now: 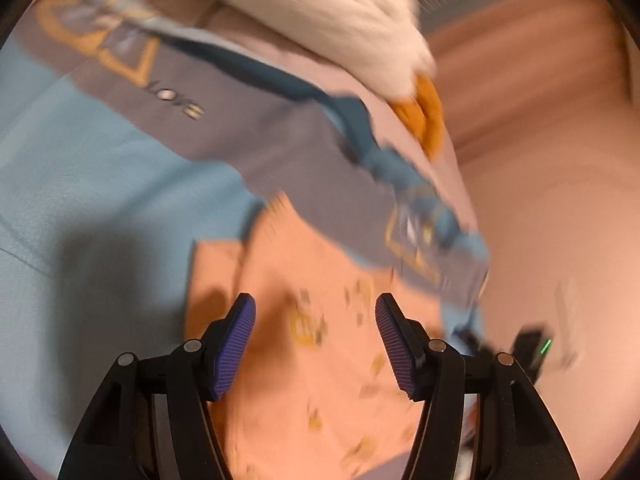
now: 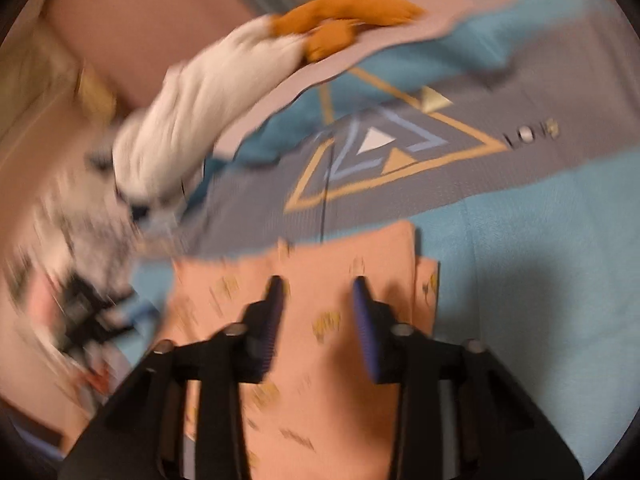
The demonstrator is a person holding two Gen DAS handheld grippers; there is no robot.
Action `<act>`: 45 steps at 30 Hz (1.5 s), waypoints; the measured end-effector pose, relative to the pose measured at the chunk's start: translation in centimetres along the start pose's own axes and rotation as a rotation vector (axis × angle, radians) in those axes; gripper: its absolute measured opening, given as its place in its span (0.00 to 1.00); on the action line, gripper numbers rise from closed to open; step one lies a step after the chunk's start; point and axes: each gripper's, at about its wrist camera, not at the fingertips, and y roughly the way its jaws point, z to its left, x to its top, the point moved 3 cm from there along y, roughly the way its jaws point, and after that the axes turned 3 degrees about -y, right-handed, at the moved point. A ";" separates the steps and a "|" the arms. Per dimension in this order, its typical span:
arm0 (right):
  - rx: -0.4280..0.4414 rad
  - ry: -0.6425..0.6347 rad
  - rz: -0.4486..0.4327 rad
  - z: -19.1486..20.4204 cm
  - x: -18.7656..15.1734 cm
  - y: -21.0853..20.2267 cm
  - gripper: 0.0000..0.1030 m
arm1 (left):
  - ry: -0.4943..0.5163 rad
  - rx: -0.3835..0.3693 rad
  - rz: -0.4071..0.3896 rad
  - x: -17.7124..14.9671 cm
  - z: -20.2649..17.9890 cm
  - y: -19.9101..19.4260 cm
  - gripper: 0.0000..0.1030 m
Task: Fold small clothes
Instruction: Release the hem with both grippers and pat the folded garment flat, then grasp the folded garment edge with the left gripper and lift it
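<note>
Peach-pink garment [image 1: 320,360], printed with small gold marks, lies folded on a bed cover [image 1: 80,240] of light blue and grey, near the cover's edge where it drops toward a pinkish floor [image 1: 560,200]. In the right wrist view the garment [image 2: 344,352] shows a folded upper edge lying just at the border between the grey band and the blue part of the cover, with a second layer peeking out along its right side. The left hand-held gripper [image 1: 316,320] hangs over the garment with its jaws standing wide, nothing between the blue ribbed pads [image 1: 236,348], which do not press on the cloth. The right hand-held gripper [image 2: 320,304] is also over the garment, its jaws narrower but parted, with bare cloth visible in the gap. Whether either touches the fabric cannot be told through the blur. A white plush toy [image 2: 172,120] with orange feet [image 2: 340,20] lies at the far edge of the cover. The grey band carries a gold triangle design [image 2: 380,152] and small lettering [image 1: 176,102].
</note>
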 end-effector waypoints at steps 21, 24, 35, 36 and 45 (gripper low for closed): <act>-0.221 -0.260 0.135 1.1 -9.2 -3.5 0.34 | 0.125 0.146 0.028 -10.1 3.9 -4.4 0.59; -0.154 -0.264 0.110 3.0 -8.5 -3.3 0.36 | 0.046 0.095 0.023 -8.2 4.7 -3.7 0.64; -0.022 -0.249 0.159 9.2 -5.8 5.2 0.53 | -0.031 0.015 0.056 -2.4 3.5 2.6 0.68; -0.024 -0.234 0.161 9.3 -5.4 6.0 0.56 | -0.029 0.014 0.059 -2.1 3.5 2.8 0.68; -0.057 -0.128 0.175 10.5 -1.8 12.9 0.11 | 0.008 0.036 0.056 -1.1 3.2 3.9 0.43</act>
